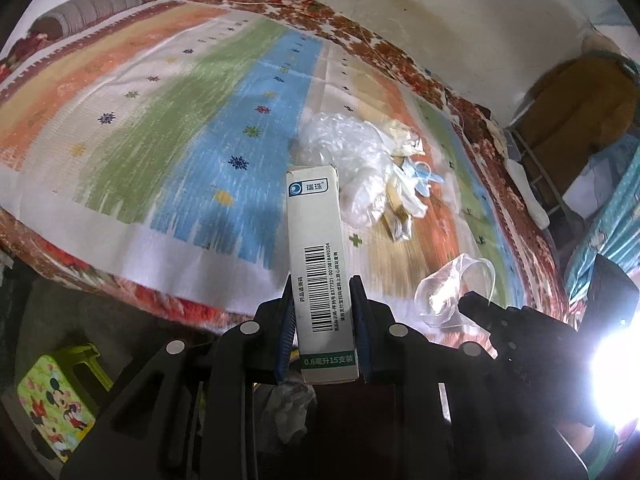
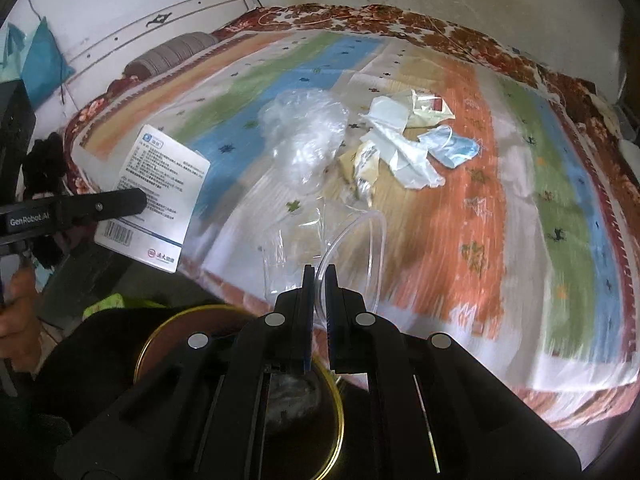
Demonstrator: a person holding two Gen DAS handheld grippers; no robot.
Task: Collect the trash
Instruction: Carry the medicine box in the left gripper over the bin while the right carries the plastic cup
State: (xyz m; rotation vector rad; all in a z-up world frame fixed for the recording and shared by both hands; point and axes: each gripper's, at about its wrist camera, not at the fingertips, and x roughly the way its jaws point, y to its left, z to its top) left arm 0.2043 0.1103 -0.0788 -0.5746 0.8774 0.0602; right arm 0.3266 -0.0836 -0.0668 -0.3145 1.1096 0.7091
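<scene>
From the left wrist, the left gripper point(image 1: 322, 294) is seen clamped on a white medicine box point(image 1: 320, 264), held upright above the near edge of the striped bedspread point(image 1: 168, 120); a heap of crumpled plastic and wrappers point(image 1: 360, 172) is left lying further back on the bed. From the right wrist, the right gripper point(image 2: 319, 280) is pressed together on the rim of a clear plastic cup point(image 2: 320, 240), held over a gold-rimmed bin point(image 2: 240, 360) below.
</scene>
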